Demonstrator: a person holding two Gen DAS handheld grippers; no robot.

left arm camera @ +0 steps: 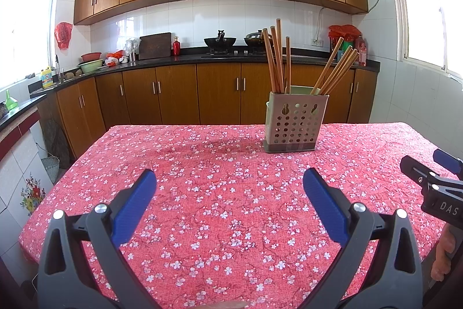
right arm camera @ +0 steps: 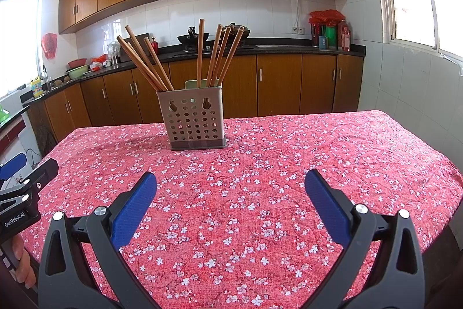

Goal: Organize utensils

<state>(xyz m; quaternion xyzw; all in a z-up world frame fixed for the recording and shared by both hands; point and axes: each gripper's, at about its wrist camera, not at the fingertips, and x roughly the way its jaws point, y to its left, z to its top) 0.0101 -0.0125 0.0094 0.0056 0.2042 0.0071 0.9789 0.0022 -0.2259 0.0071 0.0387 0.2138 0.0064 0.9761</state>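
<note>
A beige perforated utensil holder [left arm camera: 295,120] stands upright near the far edge of the table [left arm camera: 202,164]; it also shows in the right wrist view [right arm camera: 192,119]. Several wooden chopsticks [left arm camera: 277,60] stand in it in two leaning groups, seen also in the right wrist view [right arm camera: 150,62]. My left gripper [left arm camera: 230,178] is open and empty above the tablecloth, well short of the holder. My right gripper [right arm camera: 230,181] is open and empty too, to the right of the left one and also short of the holder.
The table has a red flowered cloth [right arm camera: 289,164]. Behind it runs a kitchen counter [left arm camera: 173,58] with woks, bowls and bottles, and wooden cabinets below. The right gripper shows at the right edge of the left wrist view [left arm camera: 434,181], the left gripper at the left edge of the right wrist view [right arm camera: 20,187].
</note>
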